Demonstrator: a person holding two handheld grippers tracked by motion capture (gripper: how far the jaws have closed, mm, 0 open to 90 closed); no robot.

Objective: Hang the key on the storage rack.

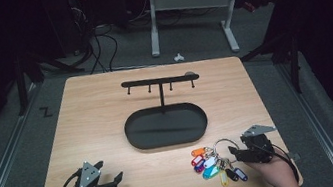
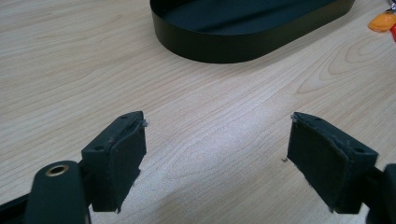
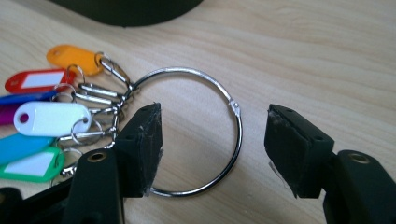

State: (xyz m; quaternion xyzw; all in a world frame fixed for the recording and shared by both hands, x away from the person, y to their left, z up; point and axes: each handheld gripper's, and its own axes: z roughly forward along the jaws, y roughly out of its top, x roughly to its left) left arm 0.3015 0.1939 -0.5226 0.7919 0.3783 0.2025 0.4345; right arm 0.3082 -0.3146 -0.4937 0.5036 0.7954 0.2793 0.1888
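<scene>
Right gripper (image 3: 215,144): jaws wide, straddling key ring (image 3: 236,135), no contact. Tags (image 3: 51,119) at 9 o'clock. Left gripper (image 2: 217,158): jaws parted, nothing between, over table (image 2: 70,70).

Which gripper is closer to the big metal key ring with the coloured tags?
Right. The right gripper sits over the metal key ring, open jaws straddling its wire without pressing on it. The left gripper rests at the table's opposite near corner, open over bare wood.
</scene>
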